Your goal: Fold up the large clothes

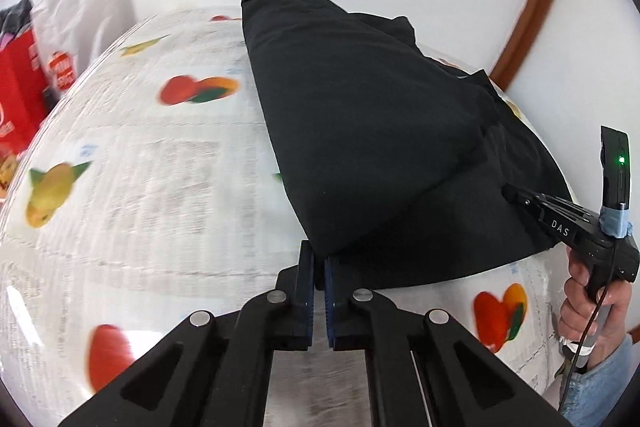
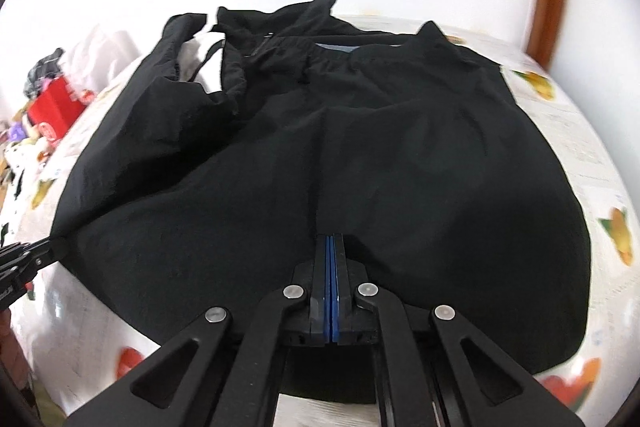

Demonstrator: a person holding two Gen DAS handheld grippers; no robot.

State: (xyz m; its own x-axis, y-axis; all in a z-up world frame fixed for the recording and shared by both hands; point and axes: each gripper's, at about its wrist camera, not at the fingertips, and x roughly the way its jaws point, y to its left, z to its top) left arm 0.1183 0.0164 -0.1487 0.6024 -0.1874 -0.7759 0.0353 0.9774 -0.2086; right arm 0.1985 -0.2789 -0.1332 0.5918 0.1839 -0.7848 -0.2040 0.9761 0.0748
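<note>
A black garment point(image 2: 320, 155) spread on a fruit-print tablecloth point(image 1: 140, 167) is pinched at its near edge by the left gripper point(image 1: 319, 259) and the right gripper point(image 2: 330, 247).

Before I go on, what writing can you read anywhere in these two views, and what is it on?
"DAS": white letters on the side of the right claw, seen from the left wrist view.
Red box: white markings, too blurred to read.
White bag: a red round logo, blurred, unreadable.
Tablecloth: grey print blocks between fruit pictures, too smeared to read.
Black garment: no readable label.
</note>
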